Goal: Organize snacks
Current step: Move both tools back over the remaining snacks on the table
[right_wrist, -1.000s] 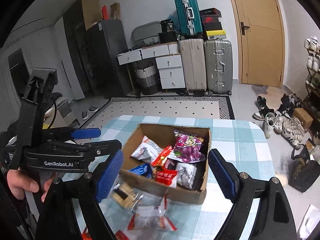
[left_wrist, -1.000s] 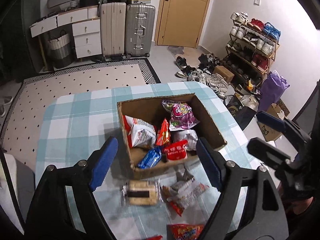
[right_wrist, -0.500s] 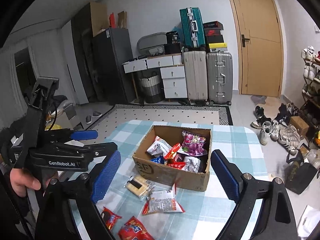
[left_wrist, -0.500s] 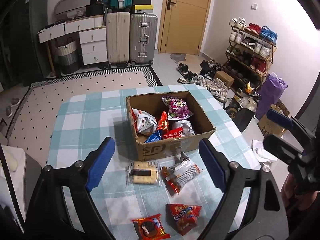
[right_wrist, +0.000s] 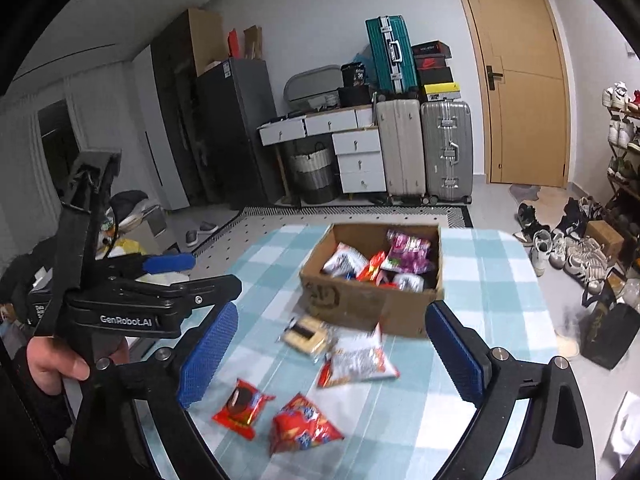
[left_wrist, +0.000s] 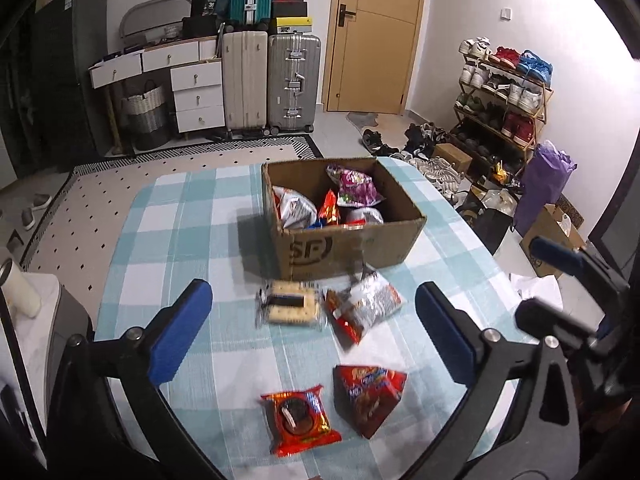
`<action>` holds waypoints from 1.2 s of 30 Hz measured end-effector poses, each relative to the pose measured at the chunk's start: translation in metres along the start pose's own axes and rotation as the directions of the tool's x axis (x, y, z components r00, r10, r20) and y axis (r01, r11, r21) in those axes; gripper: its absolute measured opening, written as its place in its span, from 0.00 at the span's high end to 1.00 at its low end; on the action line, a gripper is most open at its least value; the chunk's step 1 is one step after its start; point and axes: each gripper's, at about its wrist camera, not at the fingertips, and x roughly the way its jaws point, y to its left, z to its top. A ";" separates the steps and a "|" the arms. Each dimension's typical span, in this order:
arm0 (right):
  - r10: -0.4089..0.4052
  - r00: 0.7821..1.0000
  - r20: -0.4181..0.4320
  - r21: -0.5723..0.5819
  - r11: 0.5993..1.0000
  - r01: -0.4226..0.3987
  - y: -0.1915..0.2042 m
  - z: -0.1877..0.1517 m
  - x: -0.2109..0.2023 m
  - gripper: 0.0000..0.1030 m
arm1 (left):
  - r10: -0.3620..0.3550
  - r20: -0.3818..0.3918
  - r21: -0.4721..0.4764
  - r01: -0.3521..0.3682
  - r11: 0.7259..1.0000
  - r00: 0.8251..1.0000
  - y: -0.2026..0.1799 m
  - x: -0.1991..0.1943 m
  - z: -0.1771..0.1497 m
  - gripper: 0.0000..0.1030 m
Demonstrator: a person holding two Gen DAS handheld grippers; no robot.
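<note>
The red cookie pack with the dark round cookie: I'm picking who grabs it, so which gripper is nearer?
Left, probably. The cookie pack lies between the left gripper fingers, low in view; for the right gripper it sits off by its left finger.

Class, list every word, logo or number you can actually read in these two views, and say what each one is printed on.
"GenRobot.AI": on the left tongs, seen from the right wrist.
"SF": on the cardboard box front.
Snack packets, shoe boxes: print too small or blurred to read.
</note>
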 end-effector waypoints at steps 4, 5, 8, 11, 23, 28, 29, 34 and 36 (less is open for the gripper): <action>0.009 1.000 -0.026 0.001 1.000 -0.009 0.009 -0.020 0.006 0.06 | 0.013 -0.007 -0.021 -0.013 1.000 1.000 0.004 -0.001 -0.019 0.01; 0.012 0.999 -0.031 0.002 1.000 -0.012 0.010 -0.025 0.007 0.06 | 0.014 -0.010 -0.027 -0.015 1.000 1.000 0.006 -0.001 -0.026 0.01; 0.022 0.999 -0.048 0.001 1.000 -0.022 0.014 -0.037 0.013 0.06 | 0.035 -0.024 -0.044 -0.036 0.998 0.999 0.011 0.002 -0.038 0.01; 0.027 0.997 -0.069 -0.006 1.000 -0.027 0.019 -0.048 0.021 0.06 | 0.054 -0.038 -0.068 -0.057 0.996 0.998 0.019 0.007 -0.050 0.01; 0.063 0.980 -0.190 0.033 0.998 -0.058 0.022 -0.097 0.072 0.06 | 0.085 -0.085 -0.132 -0.096 0.987 0.993 0.043 0.030 -0.089 0.01; 0.072 0.969 -0.236 0.053 0.997 -0.061 0.016 -0.111 0.096 0.06 | 0.081 -0.116 -0.146 -0.098 0.984 0.990 0.050 0.041 -0.105 0.01; 0.073 0.967 -0.244 0.055 0.997 -0.061 0.016 -0.112 0.099 0.06 | 0.081 -0.119 -0.148 -0.098 0.984 0.990 0.051 0.042 -0.107 0.01; 0.086 0.955 -0.285 0.076 0.995 -0.067 0.009 -0.122 0.118 0.06 | 0.075 -0.142 -0.162 -0.098 0.982 0.987 0.059 0.050 -0.121 0.01; 0.091 0.951 -0.295 0.080 0.994 -0.070 0.008 -0.125 0.124 0.06 | 0.076 -0.146 -0.163 -0.099 0.982 0.986 0.061 0.052 -0.125 0.01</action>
